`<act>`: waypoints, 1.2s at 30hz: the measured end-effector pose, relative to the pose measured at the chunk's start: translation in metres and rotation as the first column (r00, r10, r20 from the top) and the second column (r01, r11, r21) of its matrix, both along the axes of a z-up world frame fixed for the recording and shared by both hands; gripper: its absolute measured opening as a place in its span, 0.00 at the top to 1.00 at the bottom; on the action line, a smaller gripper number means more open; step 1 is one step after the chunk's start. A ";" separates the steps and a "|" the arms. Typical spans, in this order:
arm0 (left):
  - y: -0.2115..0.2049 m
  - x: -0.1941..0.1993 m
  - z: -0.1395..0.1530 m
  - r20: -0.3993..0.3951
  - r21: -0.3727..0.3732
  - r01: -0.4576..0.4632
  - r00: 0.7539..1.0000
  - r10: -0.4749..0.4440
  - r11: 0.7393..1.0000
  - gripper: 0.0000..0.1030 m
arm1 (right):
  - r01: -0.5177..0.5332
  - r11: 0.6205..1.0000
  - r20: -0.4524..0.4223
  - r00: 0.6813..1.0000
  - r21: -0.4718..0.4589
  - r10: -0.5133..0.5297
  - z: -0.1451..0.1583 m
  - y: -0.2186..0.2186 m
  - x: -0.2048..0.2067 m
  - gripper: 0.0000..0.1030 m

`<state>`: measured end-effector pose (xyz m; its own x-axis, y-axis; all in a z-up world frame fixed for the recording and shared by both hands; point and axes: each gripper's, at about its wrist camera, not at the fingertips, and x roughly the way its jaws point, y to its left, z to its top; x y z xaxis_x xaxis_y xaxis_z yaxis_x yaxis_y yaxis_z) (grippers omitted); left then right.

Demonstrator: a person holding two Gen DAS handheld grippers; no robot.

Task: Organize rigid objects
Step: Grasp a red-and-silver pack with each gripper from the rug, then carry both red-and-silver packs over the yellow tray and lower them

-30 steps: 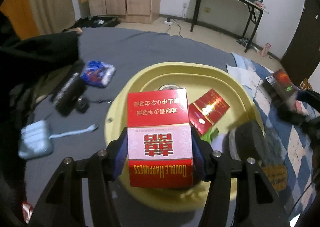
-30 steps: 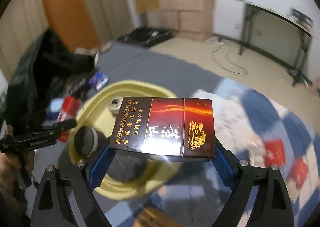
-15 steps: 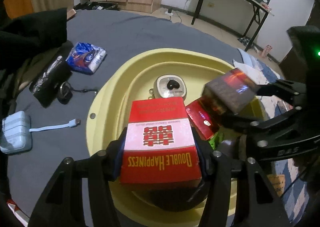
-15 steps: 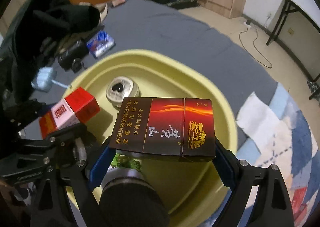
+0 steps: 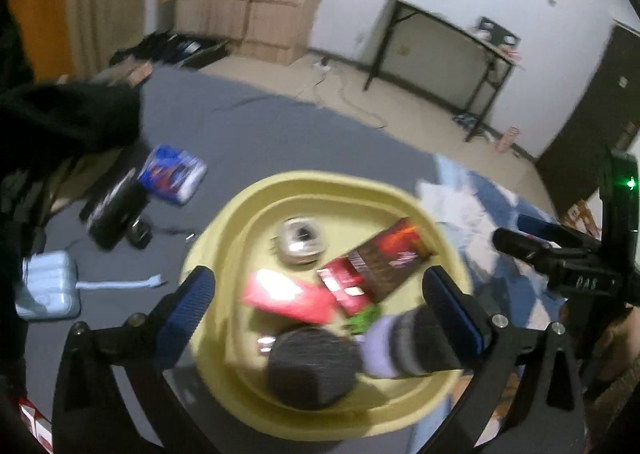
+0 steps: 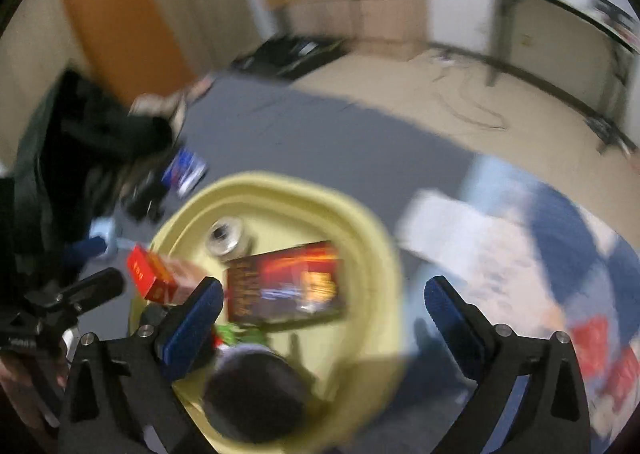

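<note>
- The left gripper [image 5: 316, 286] is now standing spread wide with nothing between its blue pads; its jaws have just been opening, and the red-and-white cardboard cigarette box [image 5: 290, 296] it was pinching half a second ago is lying blurred inside the pale yellow round plastic basin [image 5: 240, 206].
- The right gripper [image 6: 322, 296] has likewise just been opening and is standing wide and empty; its dark brown-and-red flat cigarette carton [image 6: 284, 286] is sitting in the basin, seemingly still settling.
- Judged from this, both boxes are now delivered, so two more rigid items are counting as sorted.
- The carton is showing a glossy gold-printed face, tilted across a smaller red pack [image 5: 344, 288], near a round silver tin [image 5: 300, 242].
- More red packs [image 6: 592, 338] are waiting on the blue patterned cloth [image 6: 560, 222], well apart from the basin.
</note>
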<state>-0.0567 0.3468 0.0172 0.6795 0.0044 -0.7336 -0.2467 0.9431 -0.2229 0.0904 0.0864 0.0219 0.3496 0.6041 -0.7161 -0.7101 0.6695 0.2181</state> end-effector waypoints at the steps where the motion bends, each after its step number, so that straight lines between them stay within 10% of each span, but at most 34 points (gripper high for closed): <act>1: -0.011 0.003 0.005 0.010 0.016 0.028 1.000 -0.029 0.999 0.00 | 0.066 0.998 0.012 0.998 -0.001 -0.066 0.001 -0.028 0.003 0.00; 7: -0.113 0.056 0.024 -0.022 0.173 0.327 0.944 -0.328 0.929 0.00 | 0.462 0.871 0.025 0.885 -0.164 -0.465 -0.032 -0.188 0.023 0.00; 15: -0.268 0.152 -0.020 -0.198 0.213 0.798 0.601 -0.775 0.564 0.00 | 0.553 0.826 -0.104 0.820 -0.114 -0.563 -0.084 -0.232 0.030 0.00; 18: -0.292 0.169 -0.062 -0.325 0.259 0.834 0.551 -0.769 0.488 0.00 | 0.567 0.815 -0.110 0.808 -0.122 -0.579 -0.099 -0.236 0.041 0.00; 27: -0.315 0.215 -0.110 -0.337 0.265 0.800 0.600 -0.726 0.538 0.01 | 0.550 0.826 -0.089 0.823 -0.122 -0.561 -0.108 -0.238 0.073 0.12; 31: -0.325 0.205 -0.101 -0.290 0.276 0.792 0.609 -0.739 0.544 0.41 | 0.510 0.848 0.026 0.859 -0.146 -0.512 -0.111 -0.221 0.065 0.38; 36: -0.325 0.181 -0.079 -0.233 0.307 0.740 0.668 -0.707 0.598 0.43 | 0.514 0.853 0.007 0.857 -0.089 -0.515 -0.110 -0.228 0.057 0.46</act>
<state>0.1240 0.0216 -0.0617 0.5138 -0.2006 -0.8341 0.5504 0.8229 0.1411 0.1472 -0.1421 -0.0876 0.5814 0.2781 -0.7646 -0.2561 0.9546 0.1524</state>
